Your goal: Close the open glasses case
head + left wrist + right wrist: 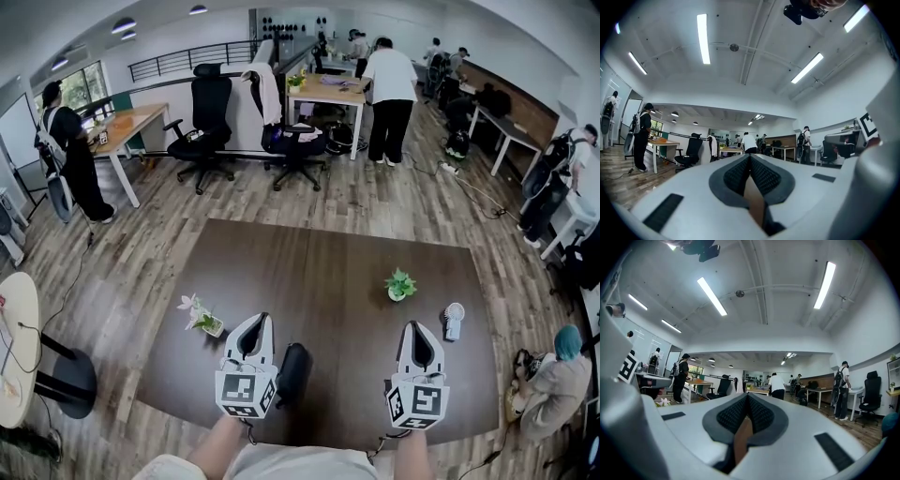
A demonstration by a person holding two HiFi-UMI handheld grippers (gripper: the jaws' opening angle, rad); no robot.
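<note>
A black glasses case (pixel 293 372) lies on the brown table (pixel 328 262), close to the front edge. It reads as one dark rounded shape, and I cannot tell how its lid stands. My left gripper (pixel 255 325) rests just left of the case, pointing away from me. Its jaws are shut with nothing between them, and the ribbed pads (pixel 740 173) meet in the left gripper view. My right gripper (pixel 419 332) sits well to the right of the case, also shut and empty. Neither gripper view shows the case.
A small pot of white flowers (pixel 202 316) stands left of my left gripper. A green potted plant (pixel 400 284) and a small white object (pixel 454 321) stand at the right. Office chairs (pixel 208 122), desks and several people are beyond the table.
</note>
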